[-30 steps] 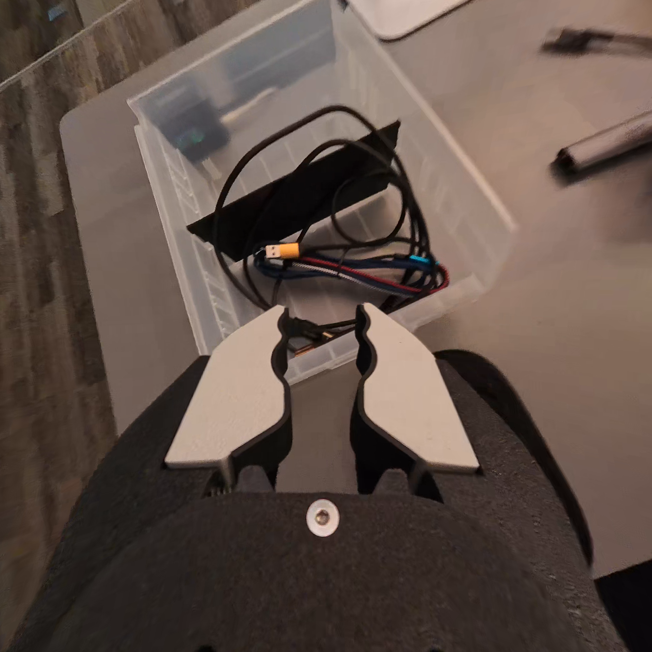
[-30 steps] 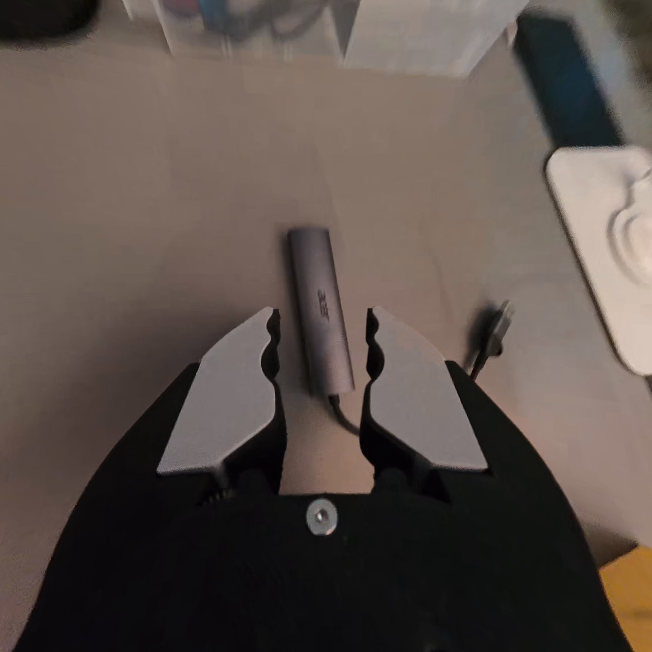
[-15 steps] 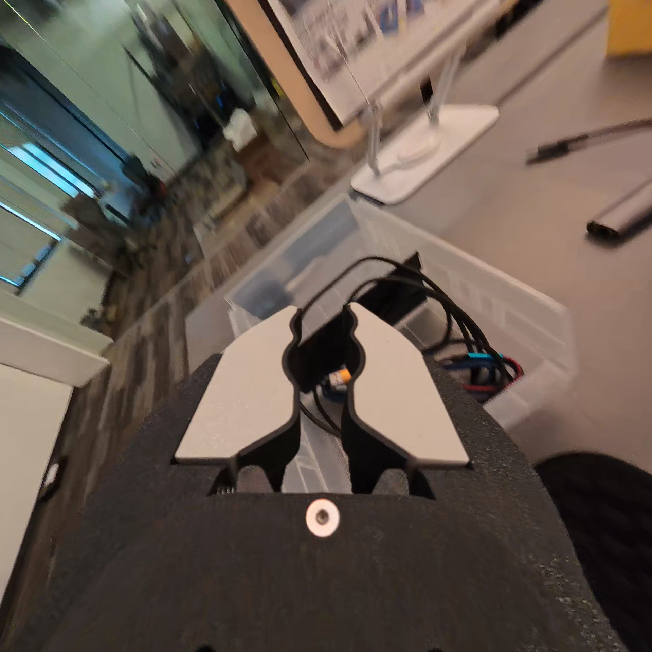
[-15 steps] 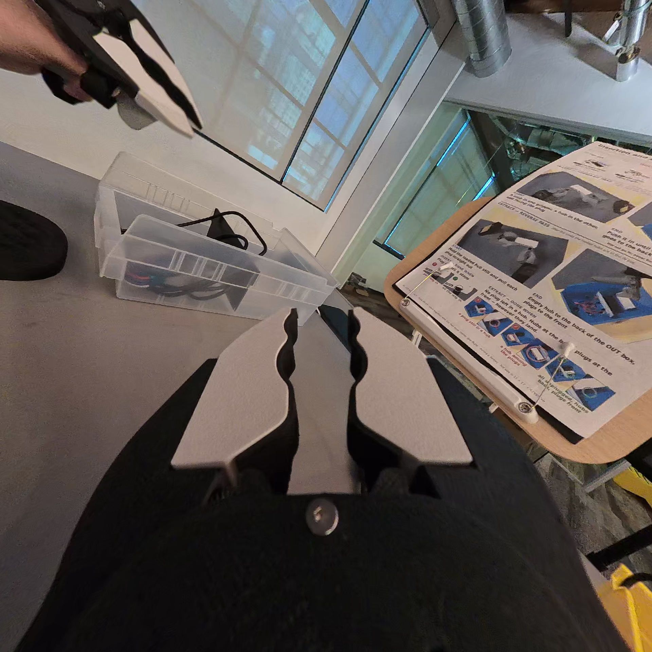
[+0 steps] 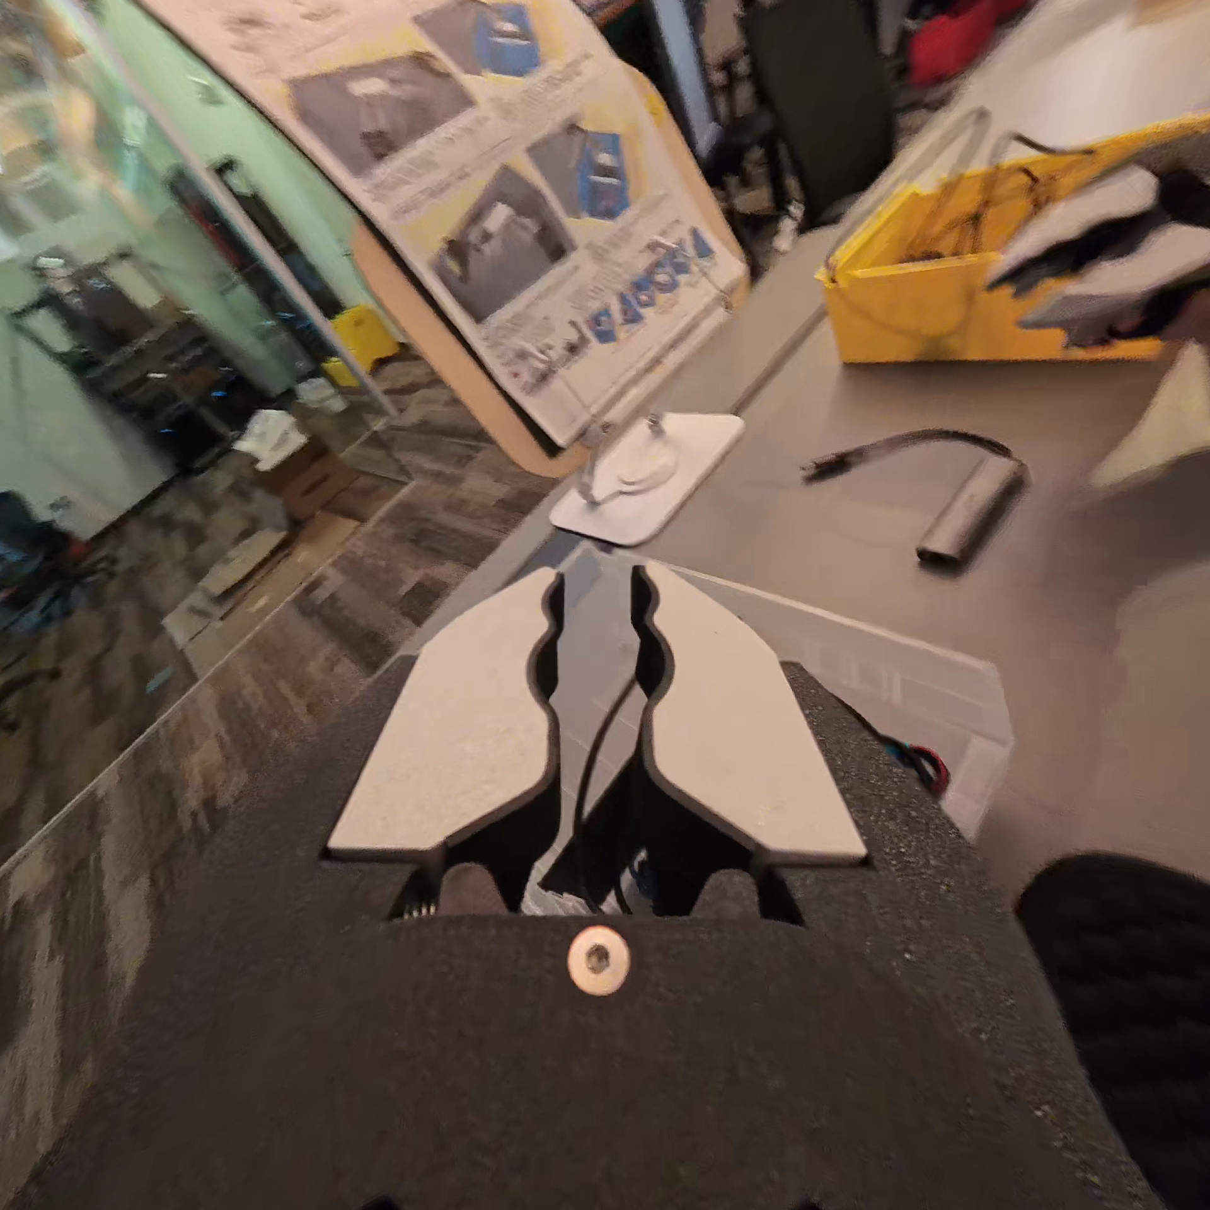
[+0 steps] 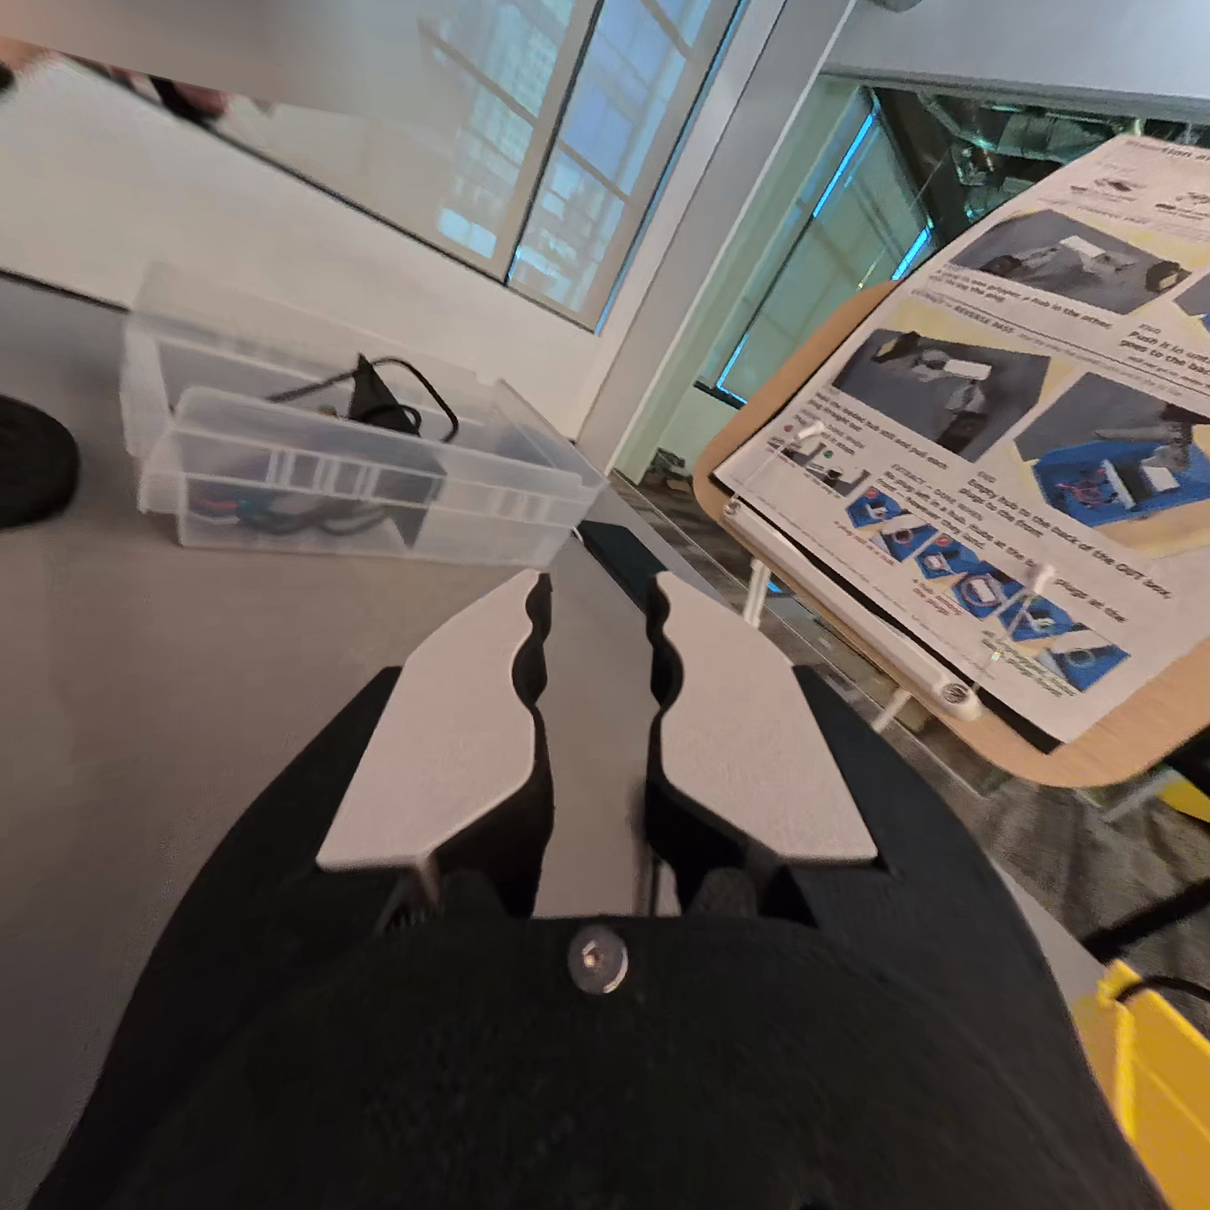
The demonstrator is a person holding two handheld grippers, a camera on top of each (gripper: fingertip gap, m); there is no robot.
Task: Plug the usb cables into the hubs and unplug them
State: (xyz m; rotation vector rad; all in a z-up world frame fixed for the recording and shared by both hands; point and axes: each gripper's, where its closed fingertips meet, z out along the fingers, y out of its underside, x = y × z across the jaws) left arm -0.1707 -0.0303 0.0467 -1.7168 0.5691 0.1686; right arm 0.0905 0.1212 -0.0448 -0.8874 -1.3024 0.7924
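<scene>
The grey USB hub (image 5: 969, 511) lies on the grey table with its short black lead curling to the left; it shows only in the left wrist view. USB cables lie in a clear plastic box (image 6: 360, 484), whose wall also shows in the left wrist view (image 5: 916, 687). My left gripper (image 5: 592, 576) hovers over that box, jaws narrowly apart and empty; a black cable (image 5: 602, 753) in the box shows through the gap. My right gripper (image 6: 596, 579) is raised over the table, jaws narrowly apart and empty. It also shows blurred in the left wrist view (image 5: 1011, 300).
A yellow box (image 5: 916, 308) stands at the far right of the table. An instruction board (image 6: 982, 491) on a white stand base (image 5: 648, 478) stands by the table's edge. A black round pad (image 6: 26, 458) lies left of the clear box. The grey USB hub (image 5: 969, 511) is closer to my right gripper, around 12 cm from its tips; the left tips are 35 cm off.
Both grippers have lifted and tilted up from the table. The left left the cables, the right left the hub. Both pairs of jaws have narrowed.
</scene>
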